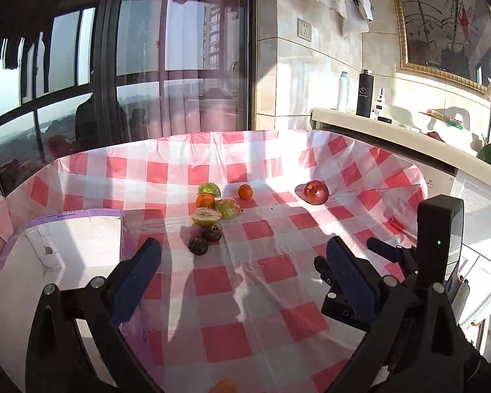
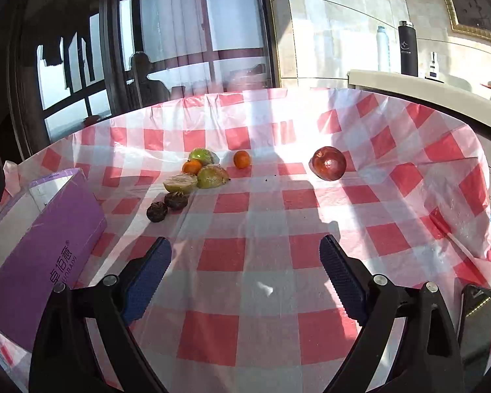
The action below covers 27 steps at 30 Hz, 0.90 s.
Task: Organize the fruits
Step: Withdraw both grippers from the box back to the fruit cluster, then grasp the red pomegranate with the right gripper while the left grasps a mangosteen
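On the checked worktop point(image 2: 245, 281), both tools hang with jaws spread wide and nothing held: the left tool point(image 1: 242, 258), the right tool point(image 2: 245, 255). In the right wrist view, the fruit cluster point(image 2: 196, 173) lies at eleven o'clock, a lone orange point(image 2: 242, 159) just beside it, the red apple point(image 2: 329, 163) at one o'clock, the purple box point(image 2: 42, 255) at nine.

Left claw point(image 1: 242, 258) spread wide, right claw point(image 2: 245, 255) likewise (both holding nothing)
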Available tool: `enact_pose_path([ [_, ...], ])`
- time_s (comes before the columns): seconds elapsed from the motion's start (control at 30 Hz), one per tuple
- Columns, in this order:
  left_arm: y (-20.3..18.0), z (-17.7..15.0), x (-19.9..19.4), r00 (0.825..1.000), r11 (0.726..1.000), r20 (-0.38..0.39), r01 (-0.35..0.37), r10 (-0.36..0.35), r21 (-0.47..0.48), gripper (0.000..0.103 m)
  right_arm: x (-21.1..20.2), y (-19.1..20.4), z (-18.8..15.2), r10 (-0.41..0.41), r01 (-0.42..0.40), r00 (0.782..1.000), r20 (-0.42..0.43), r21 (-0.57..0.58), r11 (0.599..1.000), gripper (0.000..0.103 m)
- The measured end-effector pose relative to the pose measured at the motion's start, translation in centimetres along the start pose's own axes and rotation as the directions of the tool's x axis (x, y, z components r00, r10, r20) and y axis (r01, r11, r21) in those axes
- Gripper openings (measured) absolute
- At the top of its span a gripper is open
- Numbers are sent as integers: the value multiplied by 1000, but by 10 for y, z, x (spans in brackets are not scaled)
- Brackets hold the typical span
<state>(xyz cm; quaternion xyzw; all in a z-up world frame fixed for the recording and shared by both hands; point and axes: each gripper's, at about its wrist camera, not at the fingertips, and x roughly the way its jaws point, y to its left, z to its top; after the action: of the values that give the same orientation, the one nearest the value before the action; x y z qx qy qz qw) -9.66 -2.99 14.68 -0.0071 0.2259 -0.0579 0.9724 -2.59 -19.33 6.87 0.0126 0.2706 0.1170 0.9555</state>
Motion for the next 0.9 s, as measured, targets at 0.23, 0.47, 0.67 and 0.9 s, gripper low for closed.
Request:
enact_pose_path([
  [0.23,8,-30,143,971,982,-222,-127,93,-143,101,58,-78,2,-145,161,984,-104,165,973,89],
  [0.47,22,-35,201,920,965,-356,-224,162,-139,101,150,-106,36,-191,229,958,-216,167,959,89],
  [0.67,17,-39,210,905,980,-410,-169,113,-103,101,203,-120,64,-223,259,935,-276,103,960,89],
  [0.9,25,-47,218,890,982,-451,-138,64,-133,101,239,-135,81,-230,270,914,-333,78,960,89],
])
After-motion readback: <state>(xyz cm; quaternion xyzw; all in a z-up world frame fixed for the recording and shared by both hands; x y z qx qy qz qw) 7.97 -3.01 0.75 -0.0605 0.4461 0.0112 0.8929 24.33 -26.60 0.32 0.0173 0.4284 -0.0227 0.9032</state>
